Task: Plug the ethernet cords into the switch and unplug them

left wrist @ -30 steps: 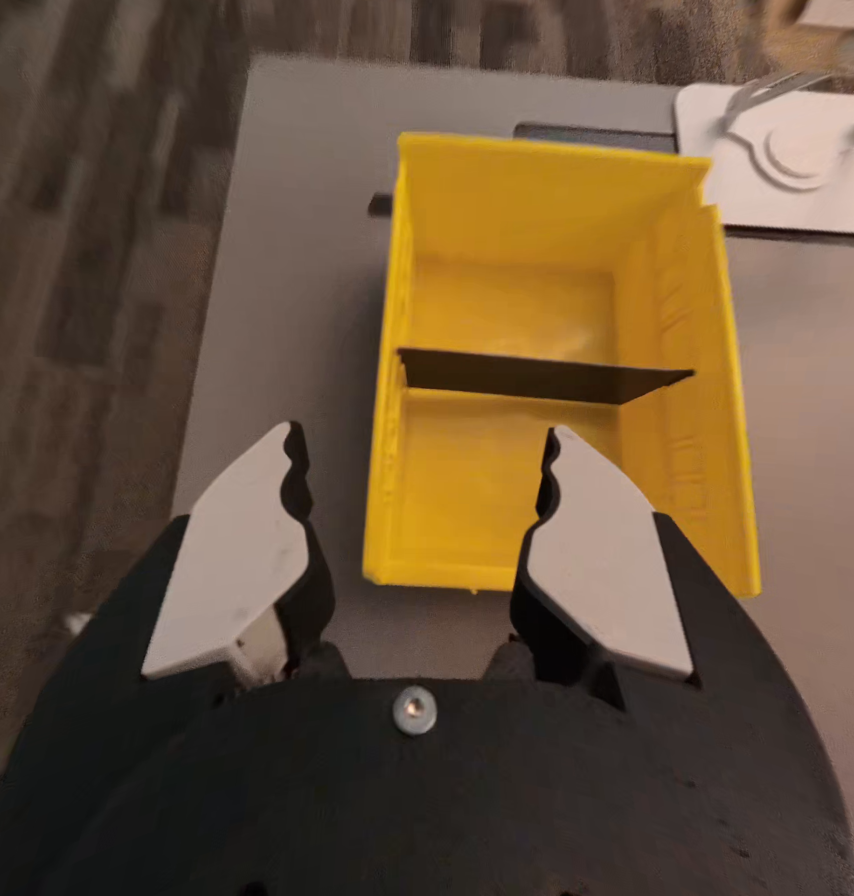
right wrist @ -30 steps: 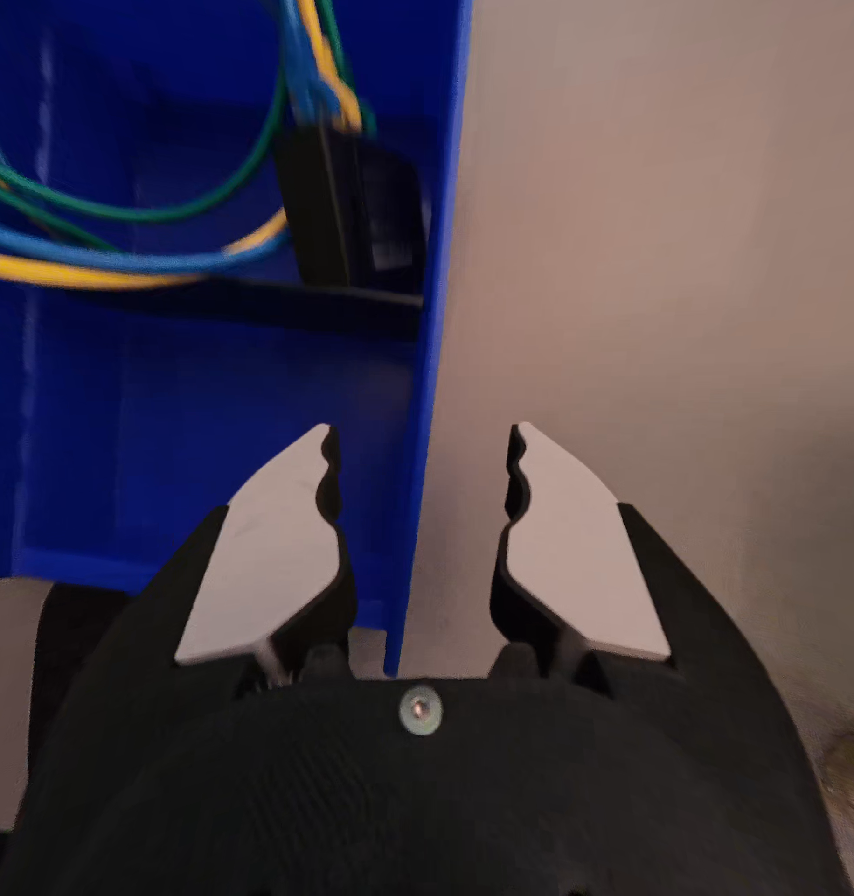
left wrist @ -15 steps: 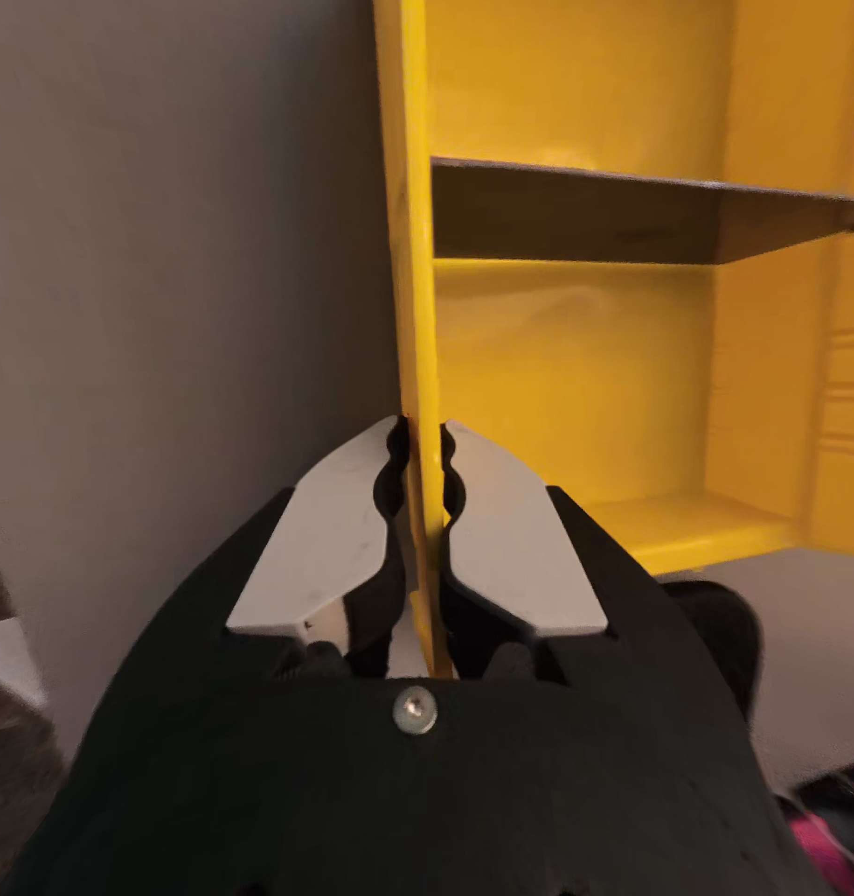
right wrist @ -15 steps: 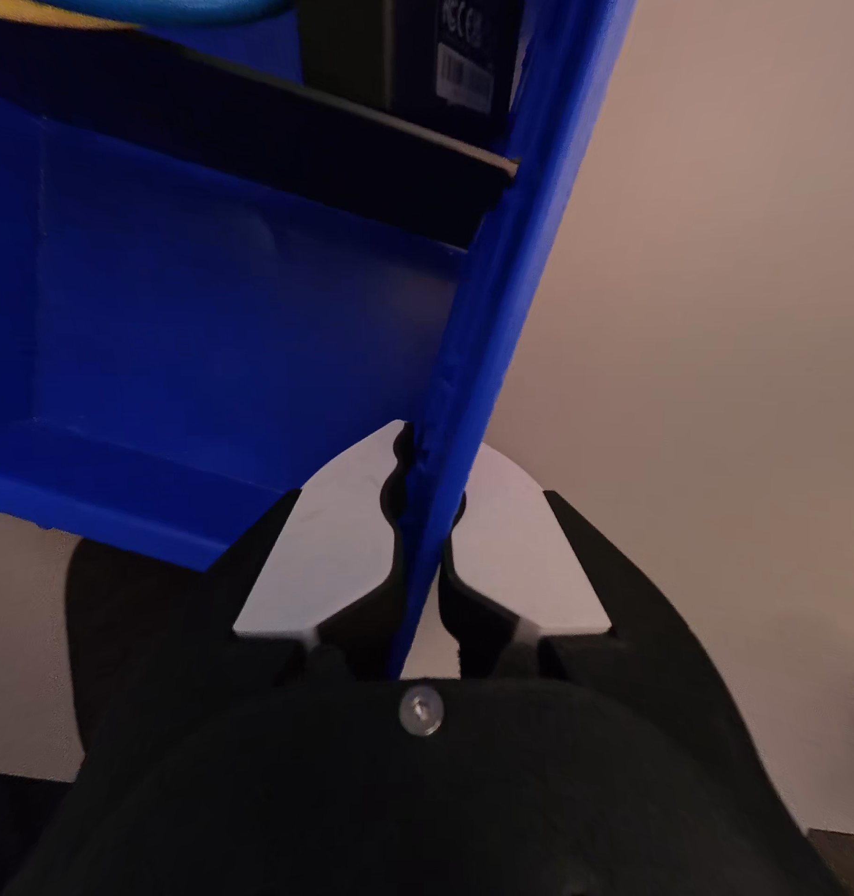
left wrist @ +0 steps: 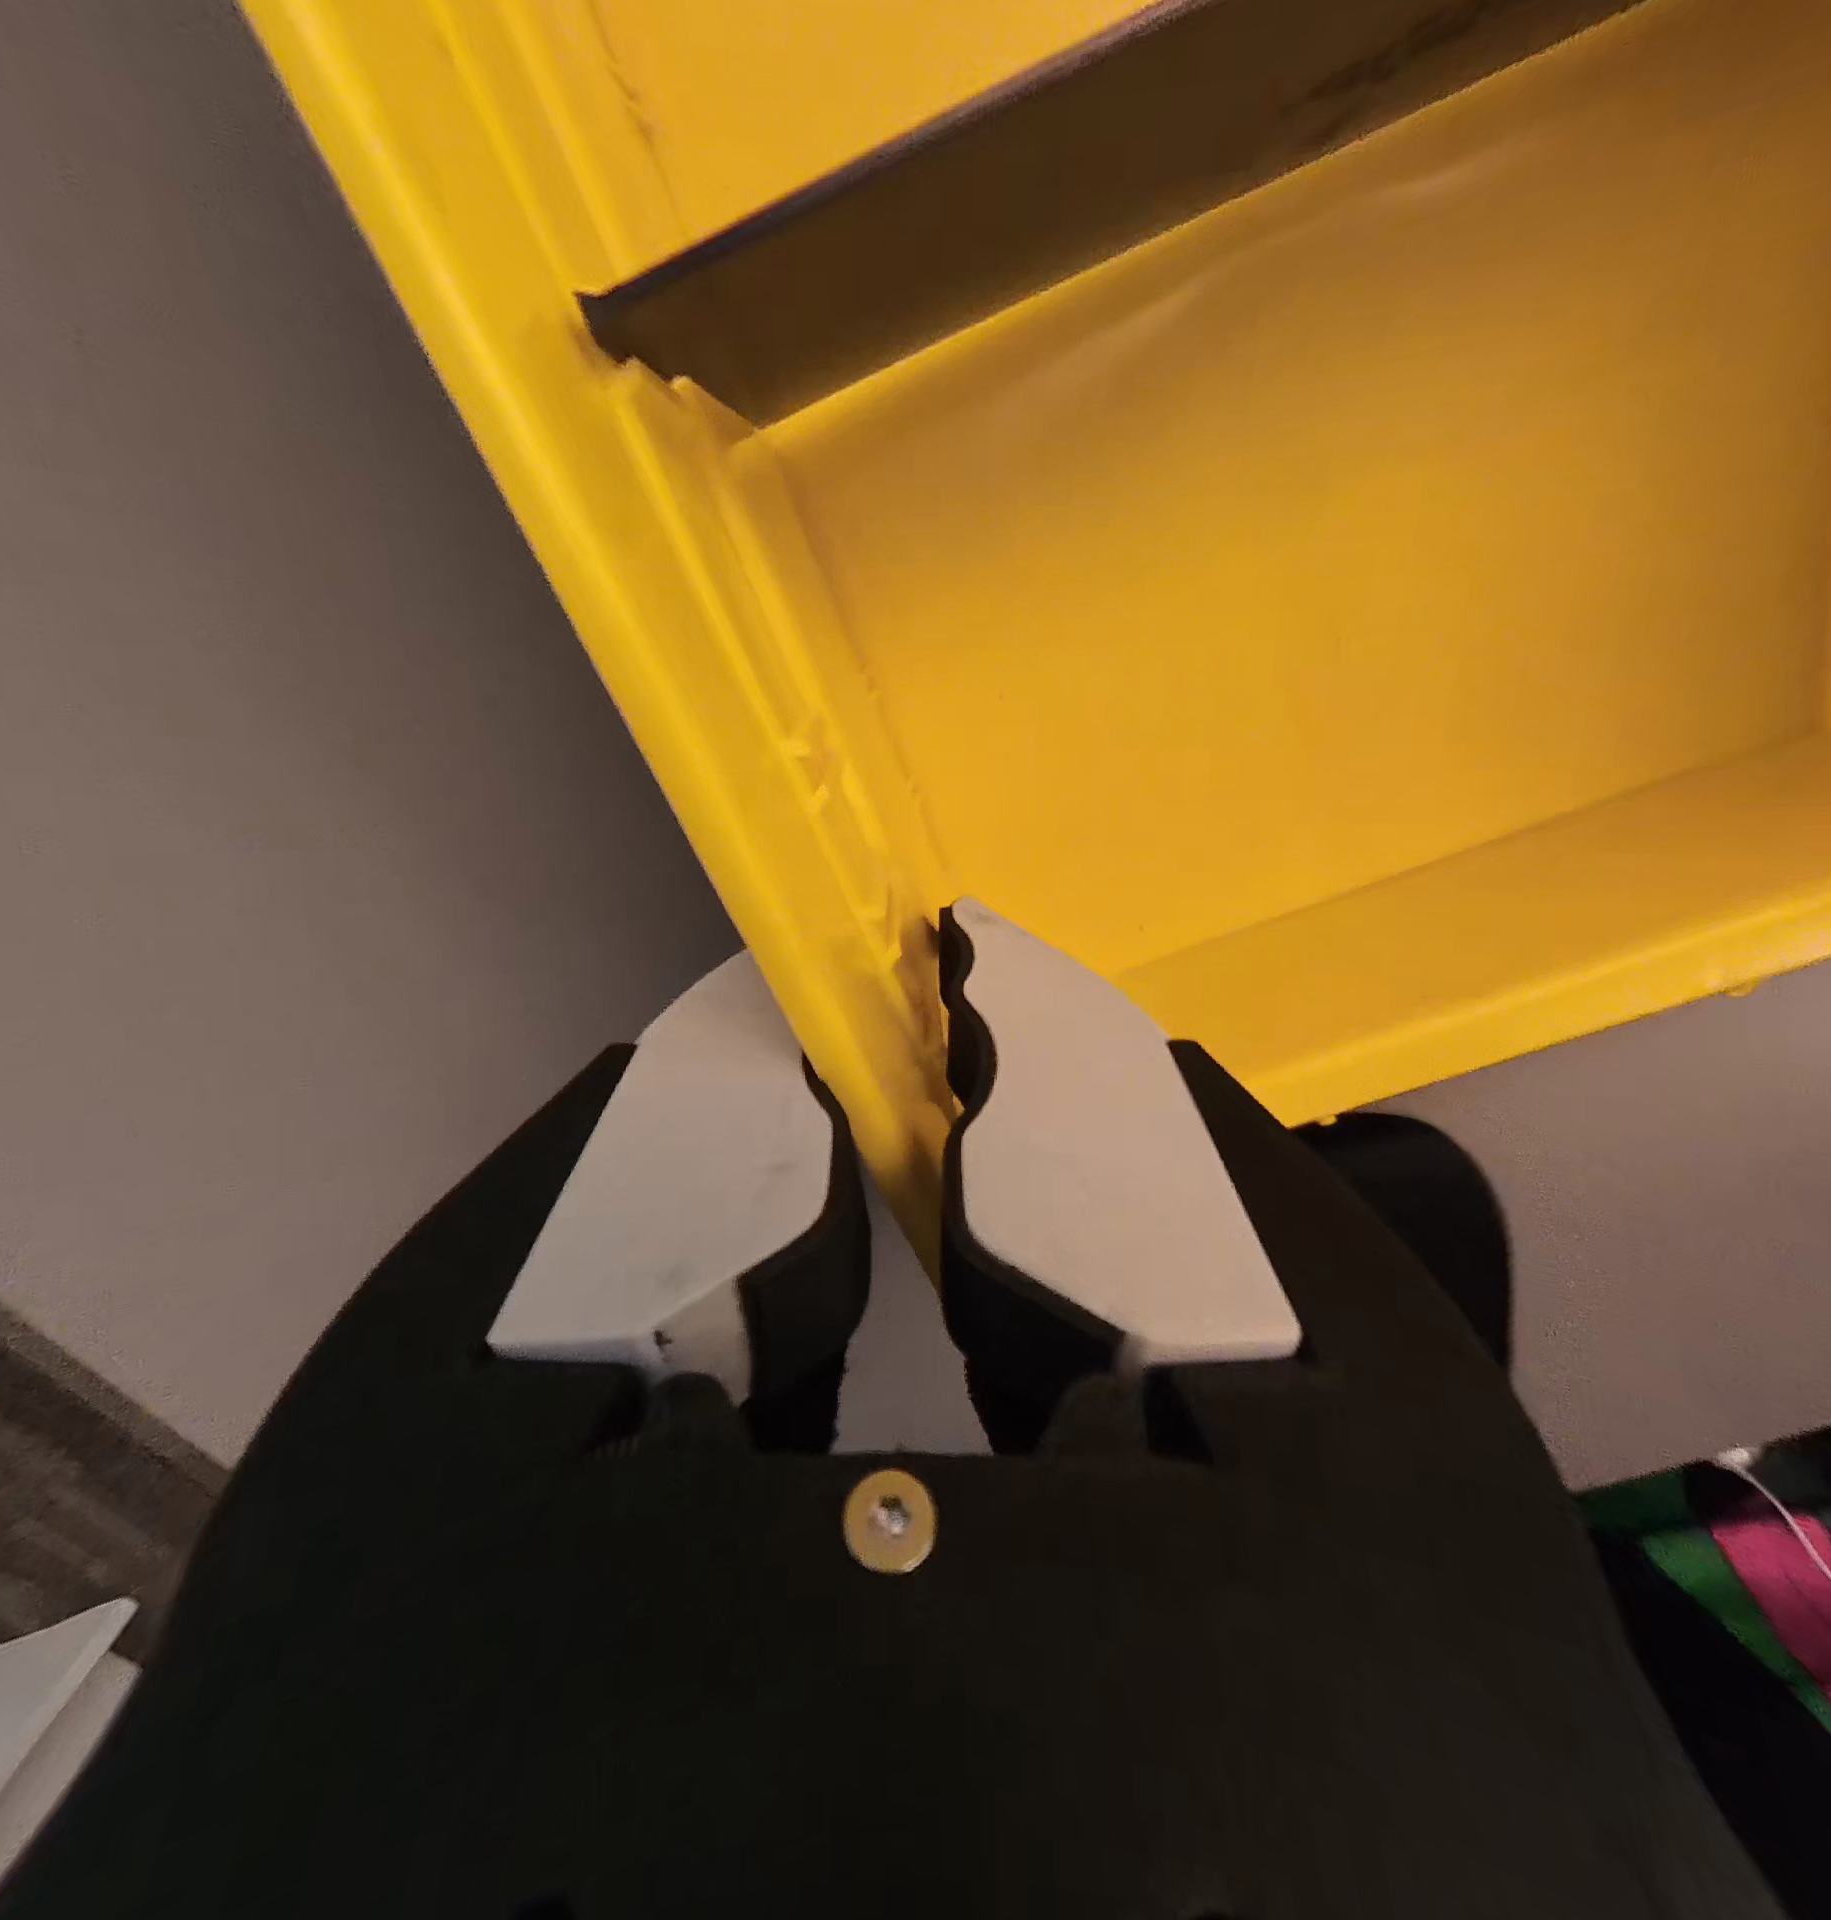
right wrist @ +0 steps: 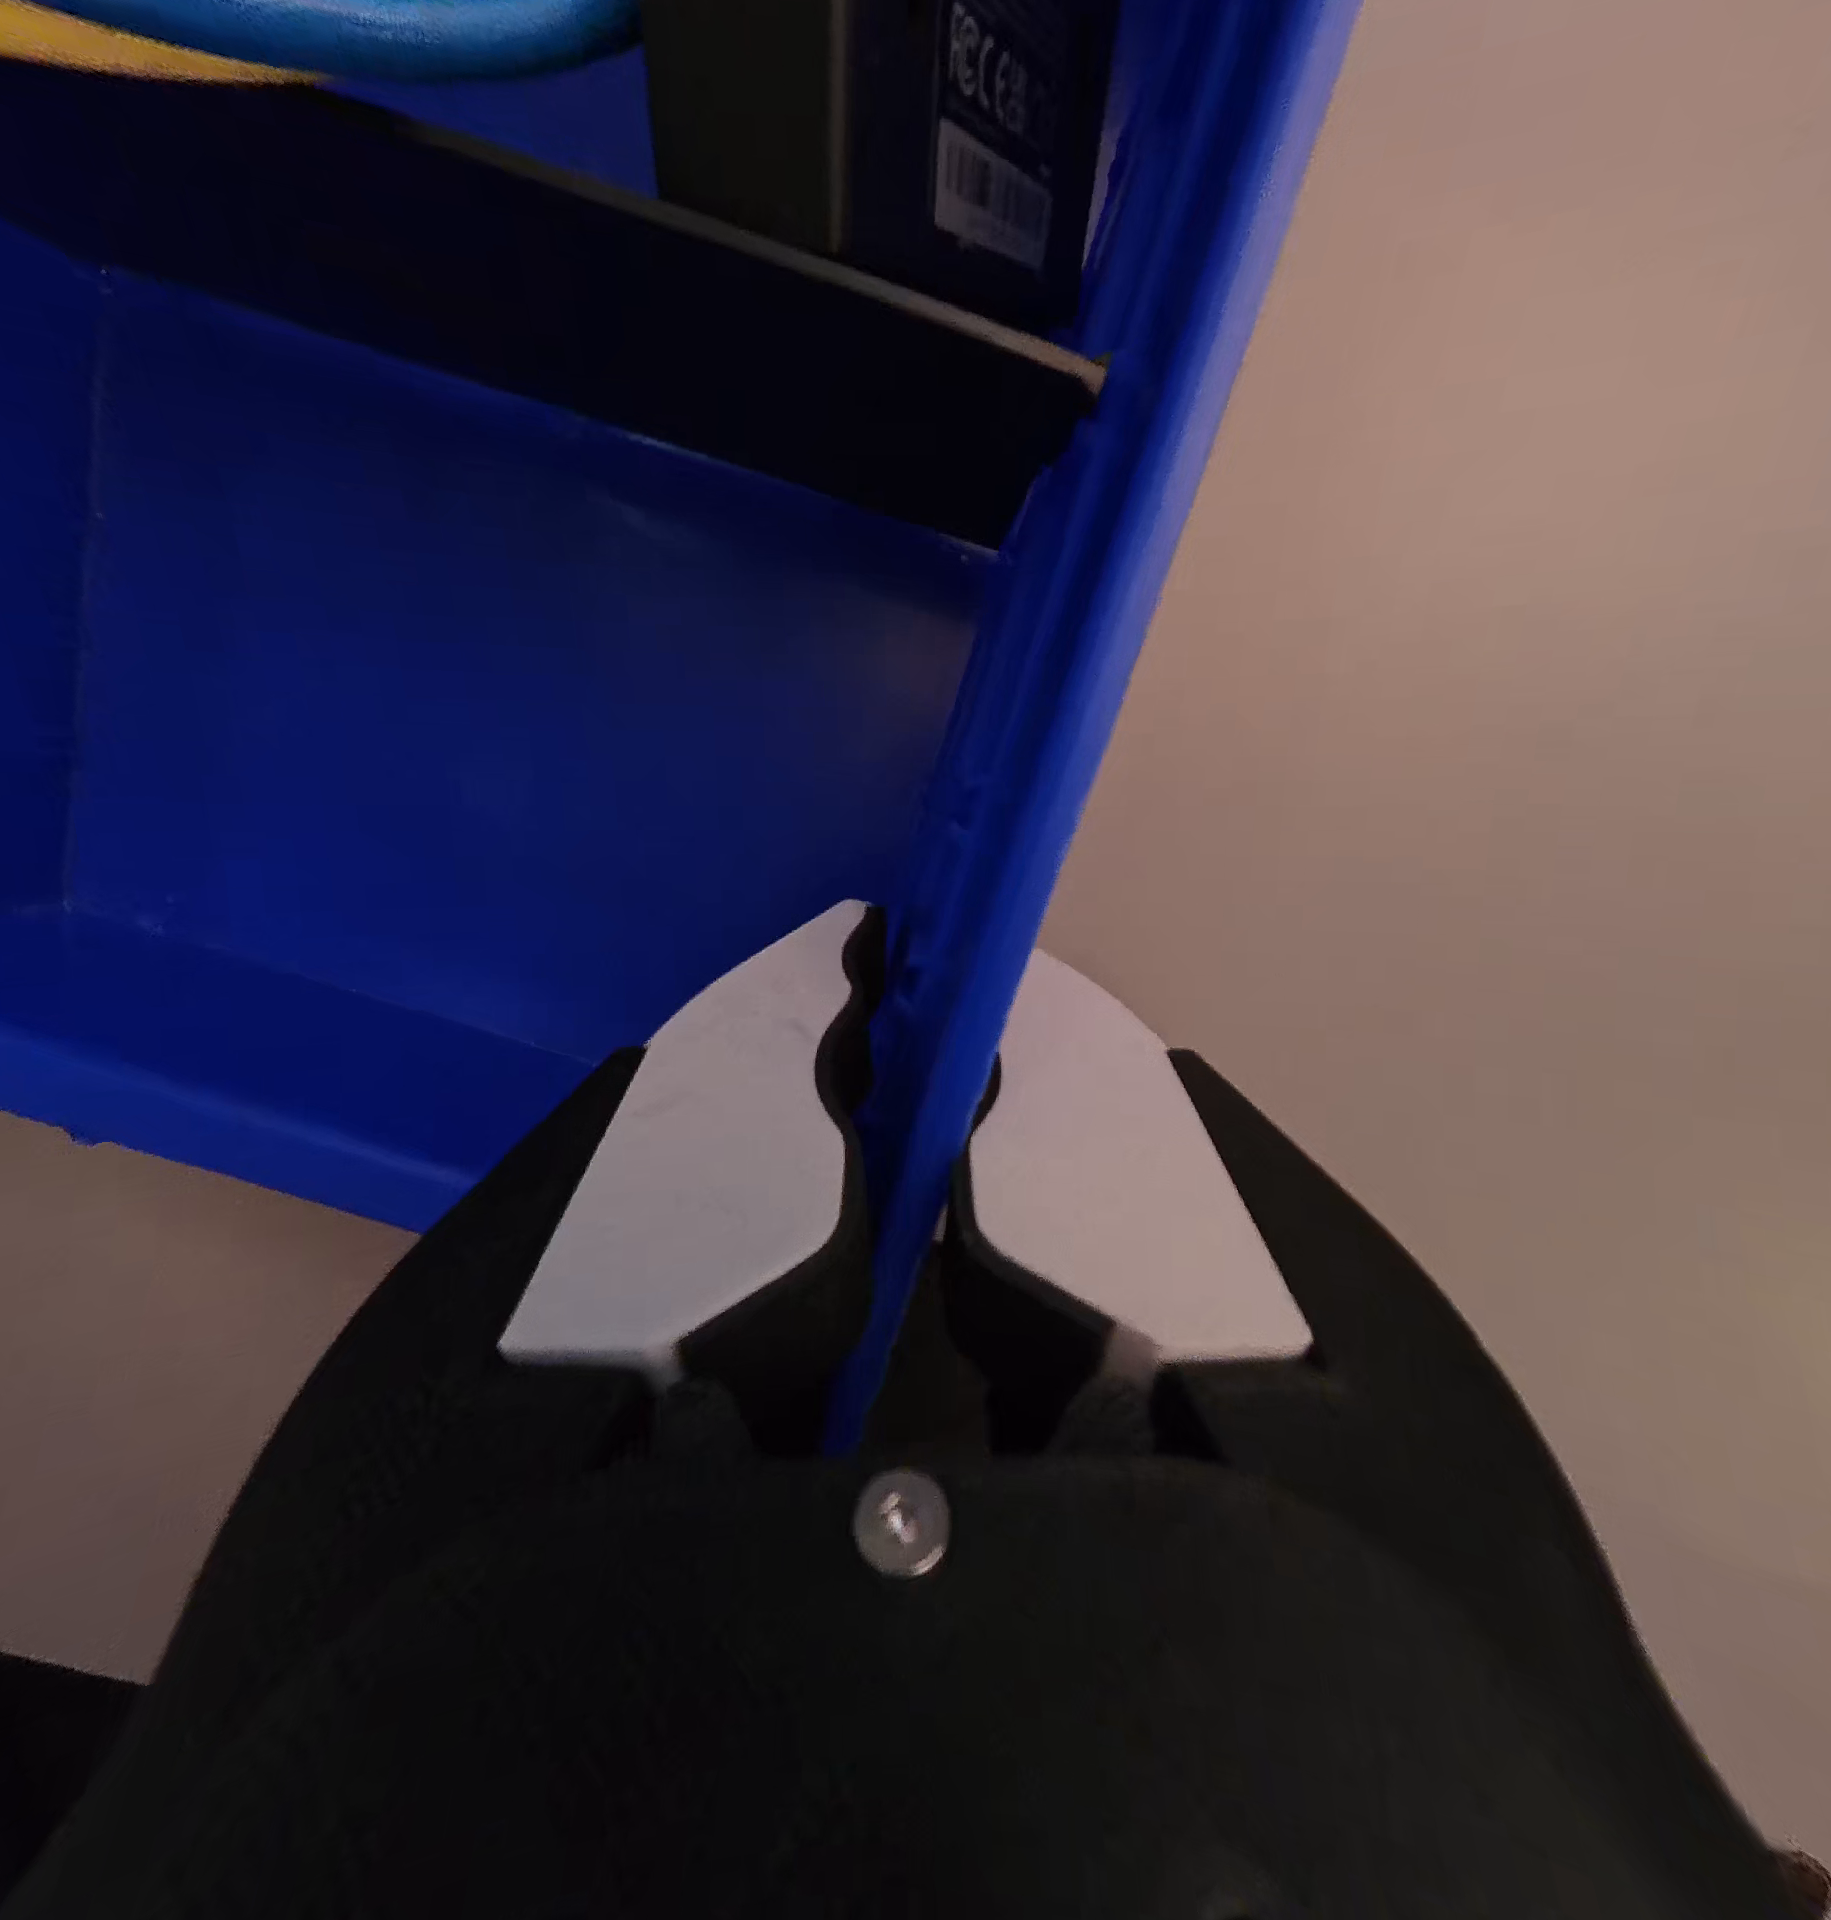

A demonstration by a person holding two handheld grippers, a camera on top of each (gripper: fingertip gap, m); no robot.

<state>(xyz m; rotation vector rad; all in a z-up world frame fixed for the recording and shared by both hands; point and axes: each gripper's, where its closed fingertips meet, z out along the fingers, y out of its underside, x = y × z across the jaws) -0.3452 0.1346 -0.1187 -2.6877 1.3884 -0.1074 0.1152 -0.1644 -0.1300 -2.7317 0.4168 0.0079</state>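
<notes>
My left gripper [left wrist: 869, 997] is shut on the left side wall of a yellow bin [left wrist: 682, 644], near its front corner. The bin holds nothing I can see and has a dark divider [left wrist: 994, 249] across it. My right gripper [right wrist: 932, 997] is shut on the right side wall of a blue bin [right wrist: 1036, 748]. Behind that bin's dark divider [right wrist: 578, 343] stands the black switch [right wrist: 890, 114], with a blue cord [right wrist: 371, 42] and a yellow cord [right wrist: 163, 64] at the top edge. The cord ends are out of view.
Both bins sit on a grey table [left wrist: 215, 727], which also shows in the right wrist view [right wrist: 1513, 727]. Dark floor [left wrist: 49, 1455] lies past the table's left edge. A pink and green striped thing [left wrist: 1784, 1600] lies at the lower right of the left wrist view.
Both grippers closed from open onto the bin walls. Since half a second ago the yellow bin has swung clockwise in the left wrist view, and the blue bin has tilted slightly further.
</notes>
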